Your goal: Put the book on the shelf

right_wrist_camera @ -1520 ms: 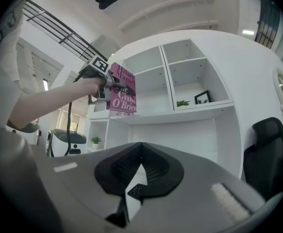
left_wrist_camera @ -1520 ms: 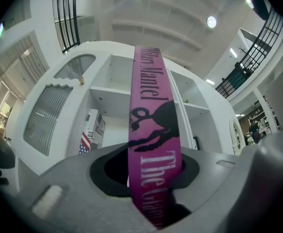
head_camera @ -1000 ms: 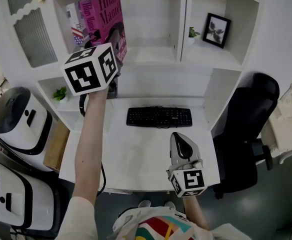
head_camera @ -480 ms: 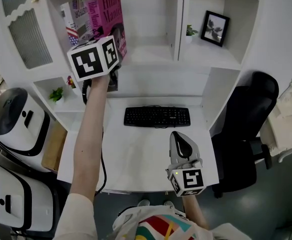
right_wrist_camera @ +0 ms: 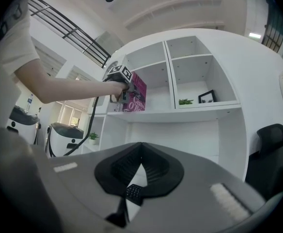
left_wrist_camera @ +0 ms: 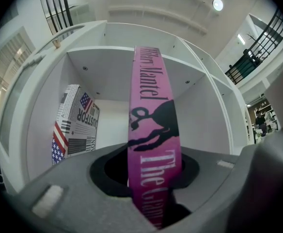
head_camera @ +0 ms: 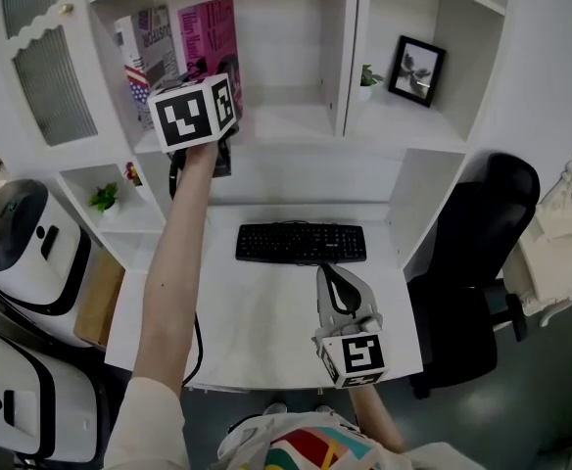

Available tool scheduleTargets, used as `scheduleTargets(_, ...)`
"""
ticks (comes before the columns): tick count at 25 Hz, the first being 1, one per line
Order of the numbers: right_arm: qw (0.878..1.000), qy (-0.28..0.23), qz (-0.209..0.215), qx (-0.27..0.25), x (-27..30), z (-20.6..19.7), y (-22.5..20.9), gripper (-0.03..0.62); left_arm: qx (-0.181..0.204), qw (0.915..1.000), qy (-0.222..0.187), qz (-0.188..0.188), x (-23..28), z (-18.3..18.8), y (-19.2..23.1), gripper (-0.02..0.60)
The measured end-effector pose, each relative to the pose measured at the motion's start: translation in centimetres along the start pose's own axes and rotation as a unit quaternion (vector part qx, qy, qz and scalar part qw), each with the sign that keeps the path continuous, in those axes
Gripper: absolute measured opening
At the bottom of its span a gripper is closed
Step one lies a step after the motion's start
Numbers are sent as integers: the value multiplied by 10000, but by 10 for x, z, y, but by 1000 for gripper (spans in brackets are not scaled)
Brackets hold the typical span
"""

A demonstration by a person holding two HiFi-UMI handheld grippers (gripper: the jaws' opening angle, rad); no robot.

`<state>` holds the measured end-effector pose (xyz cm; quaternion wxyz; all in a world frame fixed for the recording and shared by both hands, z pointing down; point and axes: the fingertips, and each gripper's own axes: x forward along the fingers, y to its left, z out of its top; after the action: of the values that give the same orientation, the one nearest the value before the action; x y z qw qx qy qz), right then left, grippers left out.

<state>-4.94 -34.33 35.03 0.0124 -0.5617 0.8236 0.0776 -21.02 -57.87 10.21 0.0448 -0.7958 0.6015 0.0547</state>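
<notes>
A pink book (head_camera: 214, 39) stands upright in the left shelf compartment (head_camera: 286, 117), its spine (left_wrist_camera: 153, 106) facing me. My left gripper (head_camera: 215, 86) is shut on its lower part, and in the left gripper view the spine runs between the jaws of the left gripper (left_wrist_camera: 151, 161). To the book's left, a stars-and-stripes book (head_camera: 139, 59) leans against the compartment's side wall. My right gripper (head_camera: 323, 272) hangs low over the white desk (head_camera: 257, 311) in front of the keyboard, shut, with nothing in it. The right gripper view shows the right gripper (right_wrist_camera: 140, 149) with its jaws meeting at the tips.
A black keyboard (head_camera: 301, 243) lies on the desk. The right compartment holds a framed picture (head_camera: 415, 70) and a small plant (head_camera: 366, 74). A black chair (head_camera: 482, 253) is at the right, and white machines (head_camera: 22, 253) are at the left. A small plant (head_camera: 103, 200) sits on a lower left shelf.
My left gripper has carried the pink book deeper into the compartment, and it now stands straighter, closer to the striped book. The right gripper has stayed put.
</notes>
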Motion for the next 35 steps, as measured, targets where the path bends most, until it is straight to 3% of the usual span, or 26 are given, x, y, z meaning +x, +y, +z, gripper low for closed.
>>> scheduleTargets(16,9998,25,108,-153,22,0,6,2,-41,9999,41,144,46,-7,16,141)
scheduleTargets(35,9984,287,-479,-46,25,-21,-42,2,2,9995,131,288,113,-18,33,142)
